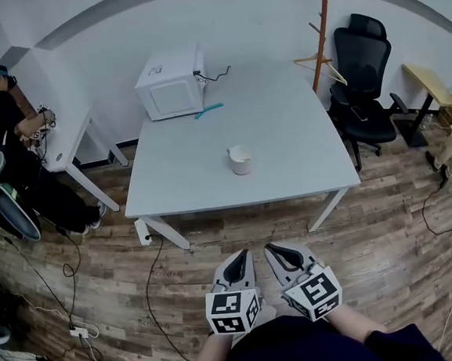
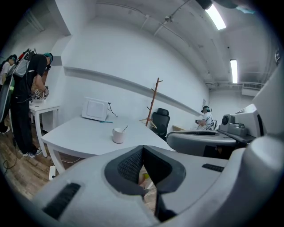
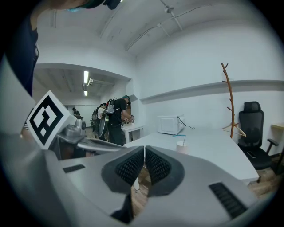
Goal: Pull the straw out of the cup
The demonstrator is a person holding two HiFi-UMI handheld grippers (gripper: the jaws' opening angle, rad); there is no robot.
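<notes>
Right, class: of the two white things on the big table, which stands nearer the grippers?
The cup, small and round, with a straw in it; the boxy microwave sits farther back.
</notes>
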